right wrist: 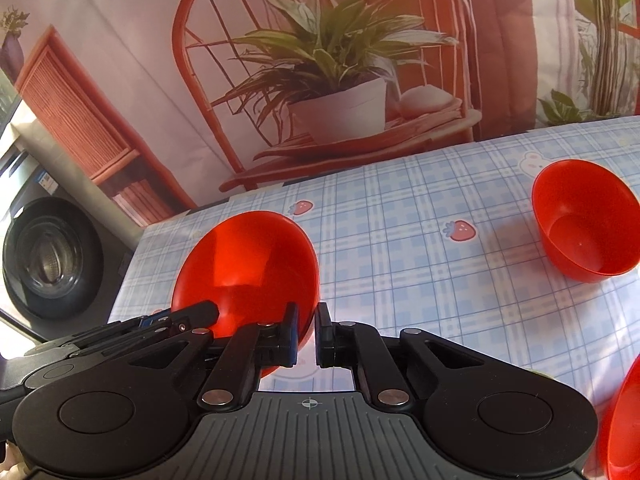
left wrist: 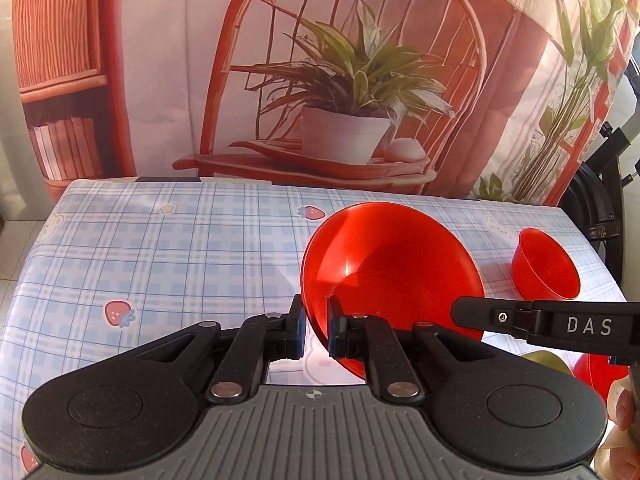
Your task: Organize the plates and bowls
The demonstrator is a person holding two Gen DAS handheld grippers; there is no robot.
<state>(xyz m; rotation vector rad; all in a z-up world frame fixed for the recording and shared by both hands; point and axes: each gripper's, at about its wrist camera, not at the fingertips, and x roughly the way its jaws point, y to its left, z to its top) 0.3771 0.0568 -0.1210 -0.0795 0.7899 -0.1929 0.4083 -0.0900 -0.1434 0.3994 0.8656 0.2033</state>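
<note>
Left wrist view: both tongs, left (left wrist: 317,330) and right (right wrist: 307,334), clamped on red bowl (left wrist: 390,264) rim.

Your two wrist views look down at a slant across the bench (left wrist: 160,248) toward its far edge, close in; both share the large red bowl (left wrist: 388,264).

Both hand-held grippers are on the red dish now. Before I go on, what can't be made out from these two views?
- Red dish, both wrist views: near rim and underside hidden behind the gripper fingers.
- Red item at the right edge, right wrist view: cut off by the frame; plate or bowl unclear.
- Small red bowl: nothing hidden inside, but its base is out of sight.
</note>
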